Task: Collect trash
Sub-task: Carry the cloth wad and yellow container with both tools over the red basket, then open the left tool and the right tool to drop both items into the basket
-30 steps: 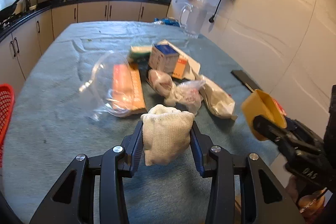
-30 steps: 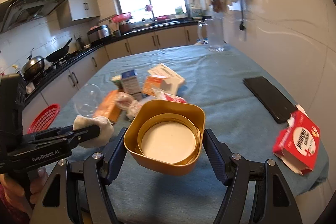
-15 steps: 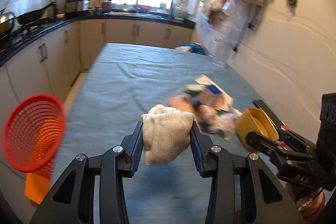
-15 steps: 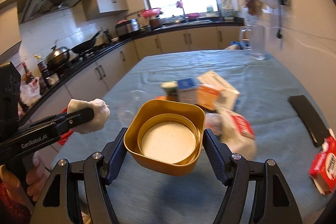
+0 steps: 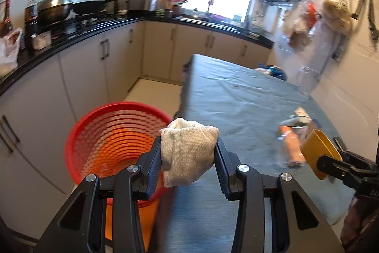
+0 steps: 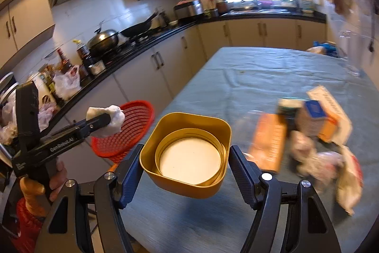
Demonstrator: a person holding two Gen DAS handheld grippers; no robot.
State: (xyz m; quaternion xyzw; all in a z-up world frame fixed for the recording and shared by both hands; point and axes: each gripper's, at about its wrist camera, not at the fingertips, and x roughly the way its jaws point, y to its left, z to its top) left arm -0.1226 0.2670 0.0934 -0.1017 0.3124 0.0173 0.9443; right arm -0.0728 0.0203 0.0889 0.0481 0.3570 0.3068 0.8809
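Observation:
My left gripper [image 5: 188,153] is shut on a crumpled white cloth [image 5: 187,153] and holds it in the air at the table's left edge, beside the rim of a red mesh basket [image 5: 113,141] on the floor. My right gripper [image 6: 186,158] is shut on a yellow square tin lid [image 6: 187,153] above the table's near end. The left gripper with the cloth [image 6: 109,121] shows in the right wrist view in front of the basket [image 6: 128,127]. The lid [image 5: 317,153] shows at the right of the left wrist view.
A pile of trash, with cartons, wrappers and plastic bags [image 6: 305,134], lies on the grey-covered table [image 6: 260,72] to the right. Kitchen cabinets and a black counter with pans [image 5: 59,8] run along the left. A narrow floor gap separates table and cabinets.
Both grippers have swung left, away from the trash pile. The left gripper with the cloth has moved from above the table to beside the red basket.

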